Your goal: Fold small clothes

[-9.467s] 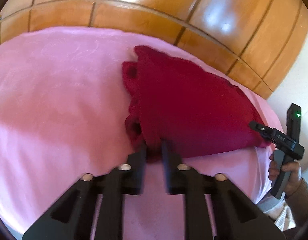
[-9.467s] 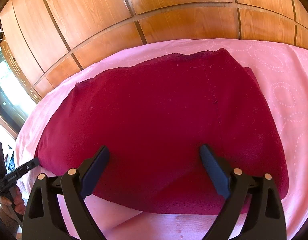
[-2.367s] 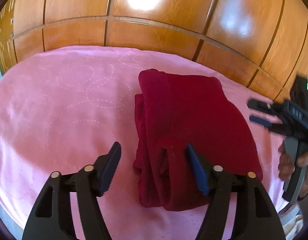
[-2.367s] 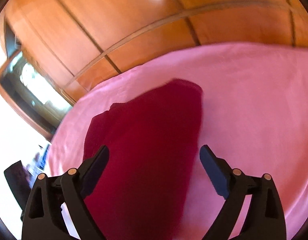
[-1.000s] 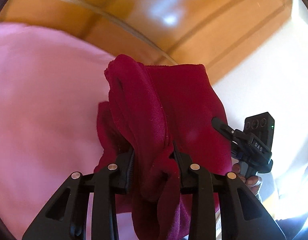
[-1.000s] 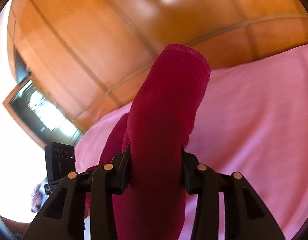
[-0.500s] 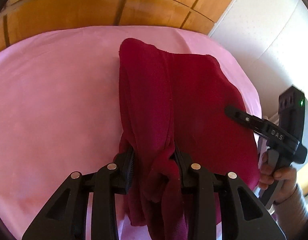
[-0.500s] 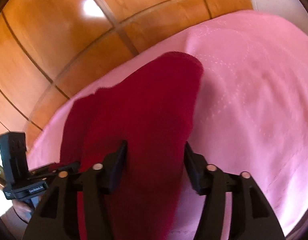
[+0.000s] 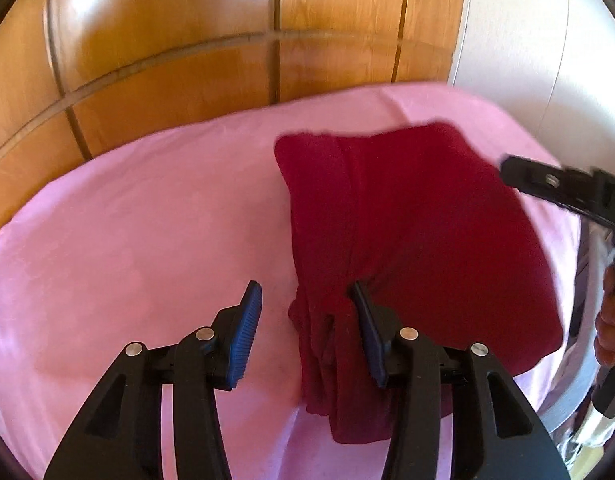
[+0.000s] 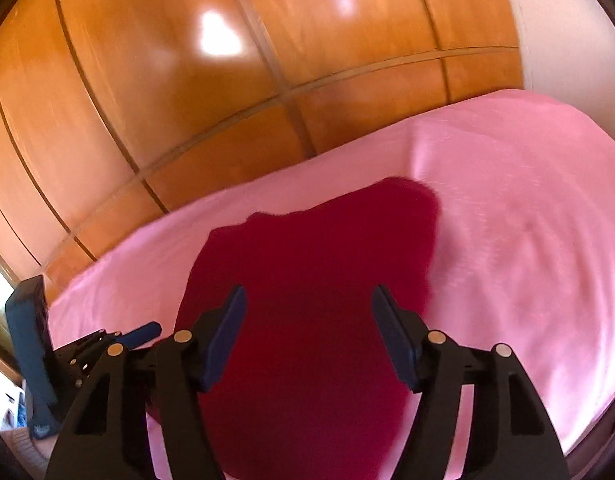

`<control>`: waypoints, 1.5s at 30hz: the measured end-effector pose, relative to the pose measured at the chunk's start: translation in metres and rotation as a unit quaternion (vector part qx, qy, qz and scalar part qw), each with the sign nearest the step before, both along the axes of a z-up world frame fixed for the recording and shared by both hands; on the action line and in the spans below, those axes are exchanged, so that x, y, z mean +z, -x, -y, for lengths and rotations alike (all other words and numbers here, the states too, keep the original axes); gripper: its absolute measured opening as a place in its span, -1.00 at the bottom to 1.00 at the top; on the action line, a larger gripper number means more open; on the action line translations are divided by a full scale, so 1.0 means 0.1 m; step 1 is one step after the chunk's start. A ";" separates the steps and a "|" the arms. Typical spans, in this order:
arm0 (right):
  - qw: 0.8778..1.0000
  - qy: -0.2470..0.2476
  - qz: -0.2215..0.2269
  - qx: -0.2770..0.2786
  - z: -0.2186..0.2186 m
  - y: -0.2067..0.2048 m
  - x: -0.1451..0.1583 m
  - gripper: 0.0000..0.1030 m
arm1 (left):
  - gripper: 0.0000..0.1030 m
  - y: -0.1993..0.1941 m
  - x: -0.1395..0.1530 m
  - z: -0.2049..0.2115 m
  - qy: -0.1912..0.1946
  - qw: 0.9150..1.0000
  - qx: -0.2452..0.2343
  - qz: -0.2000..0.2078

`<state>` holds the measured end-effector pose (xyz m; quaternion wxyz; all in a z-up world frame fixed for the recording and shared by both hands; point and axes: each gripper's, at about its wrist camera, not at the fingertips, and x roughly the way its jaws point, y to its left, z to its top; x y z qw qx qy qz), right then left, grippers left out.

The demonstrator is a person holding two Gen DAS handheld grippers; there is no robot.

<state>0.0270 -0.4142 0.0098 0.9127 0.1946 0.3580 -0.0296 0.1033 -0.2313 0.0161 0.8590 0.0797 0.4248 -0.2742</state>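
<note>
We see a dark red garment [image 9: 419, 232] lying folded on a pink sheet [image 9: 147, 224], near the sheet's right-hand side in the left wrist view. Its left edge is bunched into thick lengthwise folds, while the rest lies fairly flat. Behind the sheet stands a wall of glossy wooden panels [image 9: 179, 40], with a pale wall [image 9: 519, 40] further right.

Our left tool [image 9: 303, 300] has just been opening. Its jaws now stand apart: the left finger [image 9: 243, 332] hangs over bare pink sheet, clear of the cloth, and the right finger lies against the bunched folds at the garment's near left edge. The pads are not pressing the cloth from both sides, so the tool has no hold on it.

Our right tool [image 10: 307, 304] opened wider in the last moment and now stands well open above the middle of the garment [image 10: 315, 280], with red cloth showing in the gap and both pads clear of it. That view is somewhat blurred. In the left wrist view the same tool [image 9: 563, 188] reaches in from the right edge over the garment's far right side, with a hand [image 9: 611, 328] on its handle.
</note>
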 end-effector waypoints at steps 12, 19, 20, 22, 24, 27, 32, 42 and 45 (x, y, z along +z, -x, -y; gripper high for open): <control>0.993 0.083 -0.065 -0.044 -0.18 -0.19 -0.40 0.36 | 0.17 -0.01 0.02 -0.09 0.034 0.998 0.042 -0.012; 0.995 0.069 -0.035 -0.056 -0.31 0.14 -0.12 0.58 | 0.31 0.26 0.25 -0.30 0.043 0.997 0.064 0.027; 0.995 0.069 -0.033 -0.058 -0.33 0.18 -0.10 0.59 | 0.31 0.29 0.28 -0.33 0.044 0.996 0.068 0.031; 0.994 0.076 -0.030 -0.066 -0.41 0.30 -0.07 0.64 | 0.31 0.37 0.33 -0.39 0.048 0.995 0.073 0.038; 0.993 0.085 -0.029 -0.076 -0.48 0.41 -0.04 0.72 | 0.45 0.44 0.37 -0.44 0.046 0.995 0.083 0.042; 0.990 0.100 -0.028 -0.095 -0.58 0.52 -0.01 0.85 | 0.48 0.56 0.44 -0.53 0.051 0.993 0.095 0.051; 0.984 0.126 -0.027 -0.126 -0.77 0.75 0.04 0.96 | 0.73 0.72 0.51 -0.63 0.044 0.990 0.114 0.067; 0.978 0.137 -0.030 -0.154 -0.93 0.97 0.09 0.96 | 0.86 0.91 0.53 -0.81 0.049 0.986 0.143 0.070; 0.977 0.141 -0.027 -0.160 -0.95 0.99 0.12 0.96 | 0.92 0.96 0.56 -0.84 0.049 0.985 0.145 0.076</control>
